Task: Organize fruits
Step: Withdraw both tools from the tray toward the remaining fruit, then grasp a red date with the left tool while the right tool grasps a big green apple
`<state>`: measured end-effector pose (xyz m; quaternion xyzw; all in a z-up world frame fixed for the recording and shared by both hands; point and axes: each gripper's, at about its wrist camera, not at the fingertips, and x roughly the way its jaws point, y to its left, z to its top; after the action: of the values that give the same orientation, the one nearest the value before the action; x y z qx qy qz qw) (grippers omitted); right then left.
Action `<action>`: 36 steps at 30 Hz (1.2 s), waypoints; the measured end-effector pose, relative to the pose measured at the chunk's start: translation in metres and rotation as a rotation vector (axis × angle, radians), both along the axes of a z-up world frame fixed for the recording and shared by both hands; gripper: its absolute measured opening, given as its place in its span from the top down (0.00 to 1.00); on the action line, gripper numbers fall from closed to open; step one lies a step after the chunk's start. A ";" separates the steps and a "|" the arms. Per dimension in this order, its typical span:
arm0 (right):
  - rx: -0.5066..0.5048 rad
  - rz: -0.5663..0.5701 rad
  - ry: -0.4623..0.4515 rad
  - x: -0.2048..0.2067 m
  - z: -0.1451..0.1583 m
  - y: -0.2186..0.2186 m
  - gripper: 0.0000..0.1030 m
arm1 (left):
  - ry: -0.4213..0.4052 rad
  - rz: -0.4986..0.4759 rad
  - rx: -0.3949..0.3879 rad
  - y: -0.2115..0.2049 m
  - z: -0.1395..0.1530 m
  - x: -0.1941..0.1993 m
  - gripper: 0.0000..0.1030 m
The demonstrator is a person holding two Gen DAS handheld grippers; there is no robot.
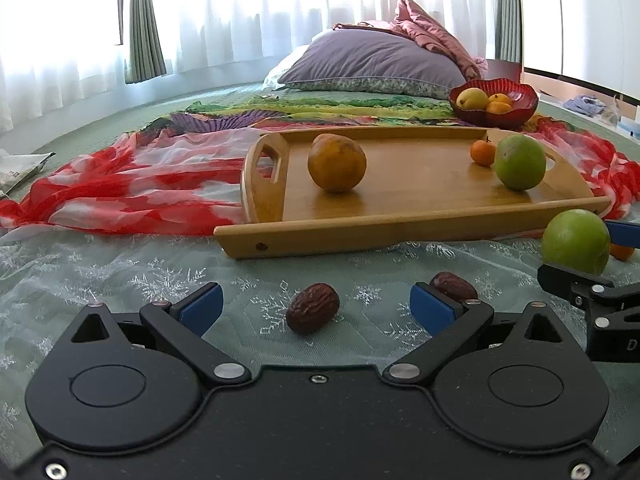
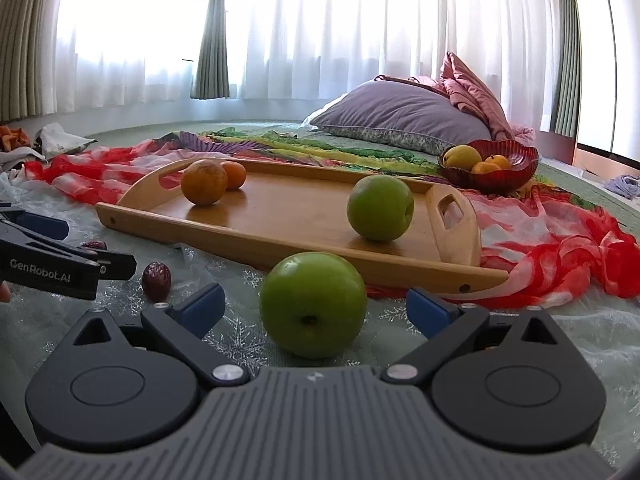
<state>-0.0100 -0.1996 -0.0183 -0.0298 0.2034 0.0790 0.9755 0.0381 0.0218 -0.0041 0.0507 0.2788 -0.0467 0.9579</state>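
A wooden tray (image 1: 400, 232) (image 2: 280, 236) lies on the bed with a large orange (image 1: 337, 163) (image 2: 204, 182), a small tangerine (image 1: 483, 153) (image 2: 236, 175) and a green apple (image 1: 519, 162) (image 2: 380, 208) on it. My left gripper (image 1: 316, 306) is open, and a dried red date (image 1: 313, 307) (image 2: 157, 276) lies on the cloth between its jaws, touching neither pad. A second date (image 1: 454, 286) sits behind the right pad. My right gripper (image 2: 316, 306) is open around a second green apple (image 2: 313, 305) (image 1: 576, 241) on the cloth, with gaps on both sides.
A red glass bowl (image 1: 516, 114) (image 2: 508, 178) holding yellow and orange fruit stands behind the tray. A red-and-white scarf (image 1: 132, 196) is bunched around the tray. A purple pillow (image 1: 372, 60) lies at the back. An orange fruit (image 1: 622, 252) peeks out behind the near apple.
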 end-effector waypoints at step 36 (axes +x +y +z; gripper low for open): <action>0.035 0.009 0.041 0.006 -0.009 -0.006 0.28 | 0.015 -0.045 0.007 -0.007 0.005 -0.016 0.79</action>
<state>-0.0045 -0.2058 -0.0269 -0.0119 0.2217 0.0874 0.9711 0.0226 0.0152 0.0013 0.0601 0.2847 -0.0677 0.9543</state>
